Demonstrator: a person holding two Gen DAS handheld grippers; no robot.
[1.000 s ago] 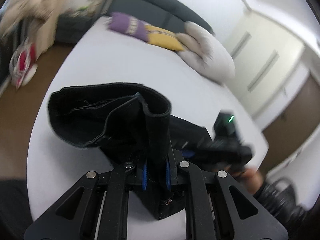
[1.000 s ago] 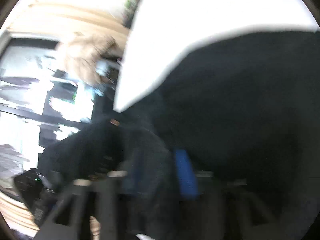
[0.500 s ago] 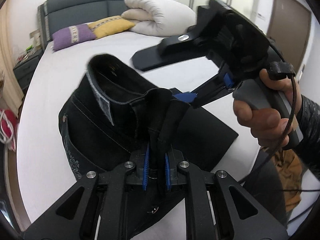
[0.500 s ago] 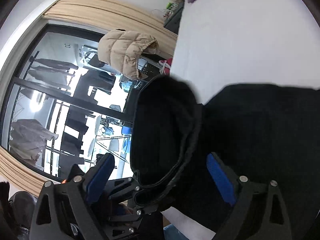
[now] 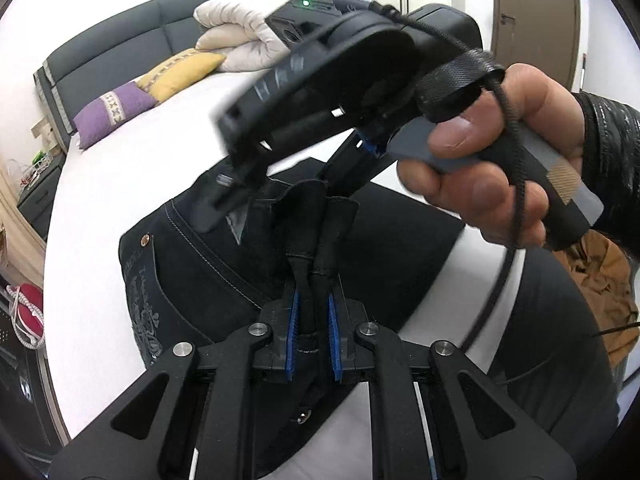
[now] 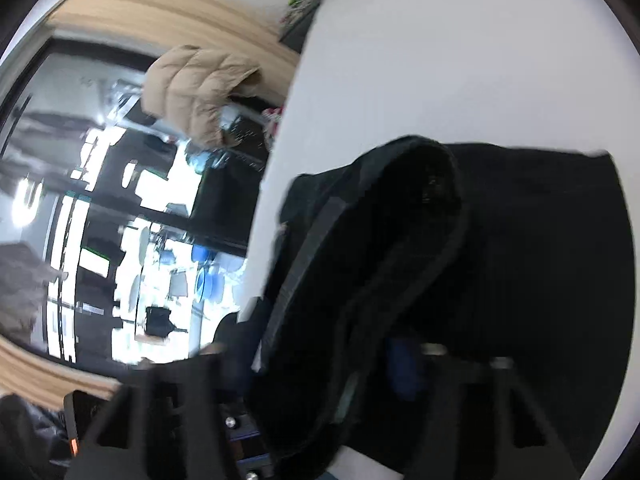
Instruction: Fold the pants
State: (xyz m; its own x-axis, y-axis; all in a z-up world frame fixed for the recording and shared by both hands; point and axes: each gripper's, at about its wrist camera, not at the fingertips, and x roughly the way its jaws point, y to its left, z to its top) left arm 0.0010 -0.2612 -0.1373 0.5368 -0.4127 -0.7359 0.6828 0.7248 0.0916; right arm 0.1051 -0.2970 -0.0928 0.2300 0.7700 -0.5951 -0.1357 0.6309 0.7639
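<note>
A: While looking along the left gripper (image 5: 312,340), where to place the pants (image 5: 192,272)?

B: Spread dark on the white bed (image 5: 120,184), waist end nearest and lifted, the rest lying flat, away and to the right. Long axis seemingly running forward from the fingers, though hard to be sure with so much hidden.

A: And the grip on that side?

B: Nearly closed. Blue pads (image 5: 294,336) squeezing a doubled ridge of waistband, bunched thick between them.

A: Same for the right gripper (image 5: 276,200)?

B: No. Carried in the right hand (image 5: 500,168), coming in from above and pointing down at the open waist. Fingers apart, straddling the rim of cloth just beyond the left pinch, nothing clamped as far as the blur in its own view allows. Cloth touching one finger or merely beside it: cannot tell.

A: So what matters for the next move?

B: Probably the rim's position between those spread fingers, just ahead of the left grip. Likely calls for closing there, then drawing the two pinches apart along the waistband.
</note>
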